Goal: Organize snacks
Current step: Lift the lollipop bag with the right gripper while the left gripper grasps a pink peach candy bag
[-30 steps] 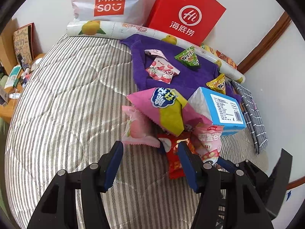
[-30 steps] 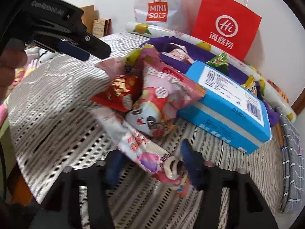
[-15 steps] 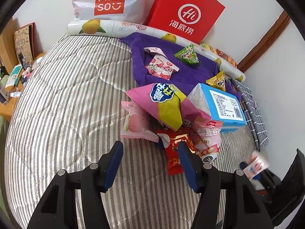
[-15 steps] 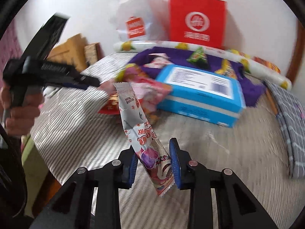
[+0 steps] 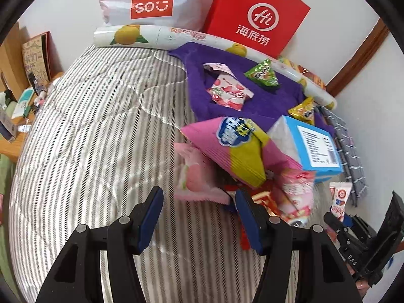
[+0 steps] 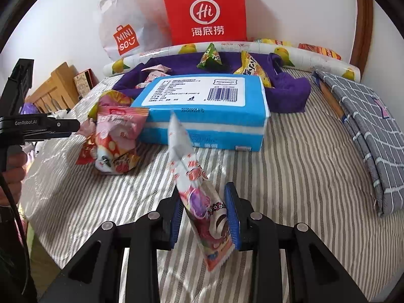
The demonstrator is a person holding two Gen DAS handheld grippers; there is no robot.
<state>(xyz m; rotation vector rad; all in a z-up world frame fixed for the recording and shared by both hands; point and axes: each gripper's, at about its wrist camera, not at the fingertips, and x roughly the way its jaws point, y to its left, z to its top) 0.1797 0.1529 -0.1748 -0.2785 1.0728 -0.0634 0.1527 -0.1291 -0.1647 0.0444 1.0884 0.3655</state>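
My right gripper (image 6: 204, 209) is shut on a long pink-and-white snack packet (image 6: 199, 197), which it holds tilted above the striped bed (image 6: 290, 176). The same packet (image 5: 339, 197) shows at the right edge of the left wrist view. My left gripper (image 5: 199, 217) is open with nothing between its fingers, just short of a pink peach packet (image 5: 194, 176). Behind that lie a pink-and-yellow bag (image 5: 234, 146), red and pink packets (image 5: 293, 197) and a blue tissue box (image 5: 313, 144). A purple cloth (image 5: 252, 106) carries a strawberry packet (image 5: 228, 92) and a green triangle snack (image 5: 262, 73).
A white Miniso bag (image 5: 149, 0) and a red paper bag (image 5: 257, 17) lean on the wall behind a rolled orange-print mat (image 5: 151, 34). A grey checked cloth (image 6: 366, 116) lies at the right. Wooden furniture with clutter (image 5: 22, 96) flanks the bed's left.
My right gripper closed on the long packet, raised it off the bed and carried it rightward, away from the pile, while rolling. The left gripper stayed almost still.
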